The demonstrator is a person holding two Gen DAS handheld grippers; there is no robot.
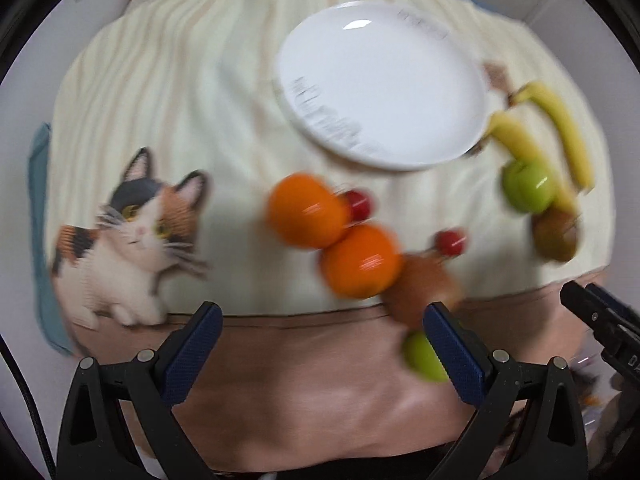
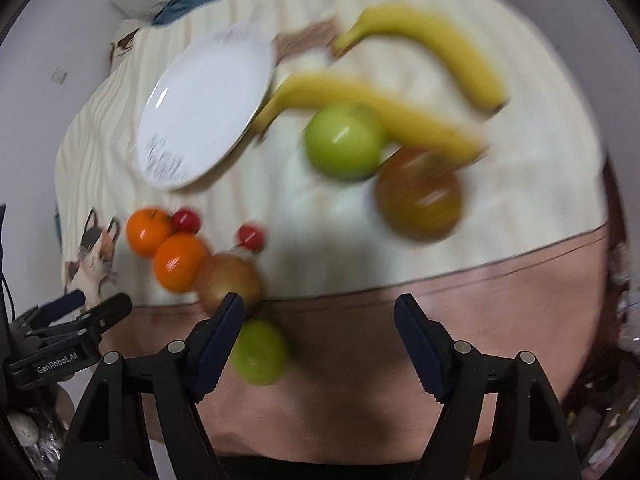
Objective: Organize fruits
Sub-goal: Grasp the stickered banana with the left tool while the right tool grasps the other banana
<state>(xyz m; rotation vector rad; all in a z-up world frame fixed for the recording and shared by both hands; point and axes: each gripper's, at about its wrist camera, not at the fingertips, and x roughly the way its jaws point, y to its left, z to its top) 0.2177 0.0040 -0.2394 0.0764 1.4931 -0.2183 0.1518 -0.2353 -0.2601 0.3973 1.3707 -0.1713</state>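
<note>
A white plate (image 1: 380,84) lies empty on the cream cloth; it also shows in the right wrist view (image 2: 208,108). Two oranges (image 1: 306,210) (image 1: 360,260), two red cherries (image 1: 358,204) (image 1: 451,242), a brown fruit (image 1: 420,288) and a green apple (image 1: 420,356) lie in front of it. Two bananas (image 2: 372,108) (image 2: 432,44), another green apple (image 2: 344,142) and a brown fruit (image 2: 420,196) lie right of the plate. My left gripper (image 1: 320,344) is open and empty above the pink border. My right gripper (image 2: 320,344) is open and empty, with the near green apple (image 2: 260,352) by its left finger.
The cloth has a printed cat (image 1: 128,236) at the left and a pink border (image 1: 300,380) along the near edge. The right gripper's tip (image 1: 600,320) shows at the left view's right edge. Clutter lies at the right view's lower corners. Both views are blurred.
</note>
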